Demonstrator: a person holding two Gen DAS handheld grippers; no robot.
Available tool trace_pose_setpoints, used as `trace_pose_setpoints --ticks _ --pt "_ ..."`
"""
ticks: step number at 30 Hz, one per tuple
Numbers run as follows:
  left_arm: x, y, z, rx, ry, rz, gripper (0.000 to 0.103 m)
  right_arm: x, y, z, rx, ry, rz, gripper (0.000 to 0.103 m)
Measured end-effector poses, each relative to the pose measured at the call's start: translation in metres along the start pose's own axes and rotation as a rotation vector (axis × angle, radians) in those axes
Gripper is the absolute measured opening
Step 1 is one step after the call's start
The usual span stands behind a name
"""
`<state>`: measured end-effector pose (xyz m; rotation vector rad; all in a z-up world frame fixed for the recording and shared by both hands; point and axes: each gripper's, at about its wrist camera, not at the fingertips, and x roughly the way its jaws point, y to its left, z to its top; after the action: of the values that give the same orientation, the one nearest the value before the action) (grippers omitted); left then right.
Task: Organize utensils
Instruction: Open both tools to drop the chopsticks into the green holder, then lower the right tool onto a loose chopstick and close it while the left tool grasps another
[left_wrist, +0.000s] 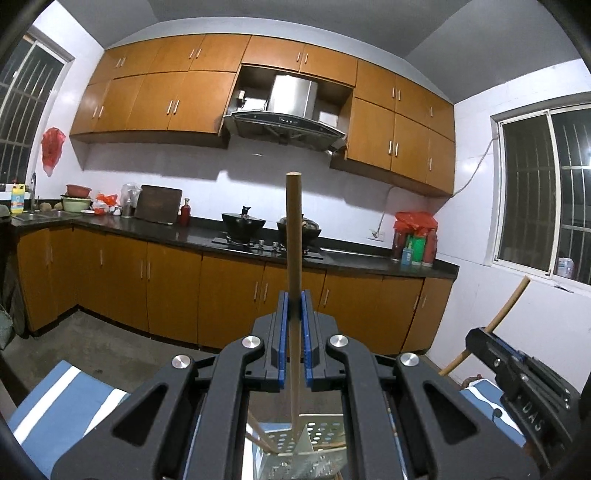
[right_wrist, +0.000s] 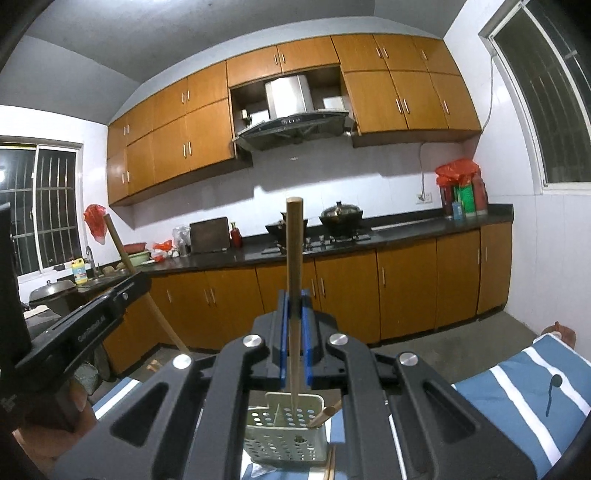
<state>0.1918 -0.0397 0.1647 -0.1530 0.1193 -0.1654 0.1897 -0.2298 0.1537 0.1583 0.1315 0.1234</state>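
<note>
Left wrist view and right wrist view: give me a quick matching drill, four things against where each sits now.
Things:
1. thin wooden chopstick
2. perforated metal utensil holder
3. black lidded wok
4. red plastic bag

Places:
A. hanging on the white wall near the left window
B. on the stove under the range hood
C. clamped upright in the left gripper
D. below the right gripper, on striped cloth

Pairs: 1-C, 2-D, 3-B, 4-A
</note>
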Motion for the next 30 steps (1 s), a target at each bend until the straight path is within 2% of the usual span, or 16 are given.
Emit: trace_pose_setpoints --ticks 8,10,14,16,17,24,27,30 --pt "0.026 0.002 -0.036 -0.002 0.090 0.003 0.008 0.029 -0.001 -0.024 -0.013 0.092 -0.010 0.010" --pt "0.024 0.003 -0.037 -0.002 0.100 -0.003 0.008 0.027 0.000 -0.025 -0.018 0.089 -0.011 0.010" --pt "0.014 0.008 -0.030 -0.011 0.091 -0.007 0.012 0.018 0.001 -0.022 -0.019 0.075 -0.007 0.015" --pt "0.009 0.012 -0.025 -0.022 0.075 -0.003 0.027 0.010 0.000 -0.020 -0.018 0.063 -0.007 0.015" --pt "0.004 0.014 -0.021 -0.029 0.063 -0.002 0.028 0.004 -0.001 -0.019 -0.020 0.056 -0.008 0.015" --pt "-0.041 0.033 -0.010 -0.067 0.026 -0.004 0.031 -0.040 -0.008 -0.025 -0.034 0.060 -0.021 0.016" --pt "-0.063 0.046 -0.023 -0.066 0.052 0.032 0.035 -0.055 -0.016 -0.047 -0.035 0.111 -0.028 0.019" --pt "-0.073 0.058 -0.047 -0.052 0.128 0.079 0.035 -0.054 -0.024 -0.083 -0.039 0.230 -0.042 0.019"
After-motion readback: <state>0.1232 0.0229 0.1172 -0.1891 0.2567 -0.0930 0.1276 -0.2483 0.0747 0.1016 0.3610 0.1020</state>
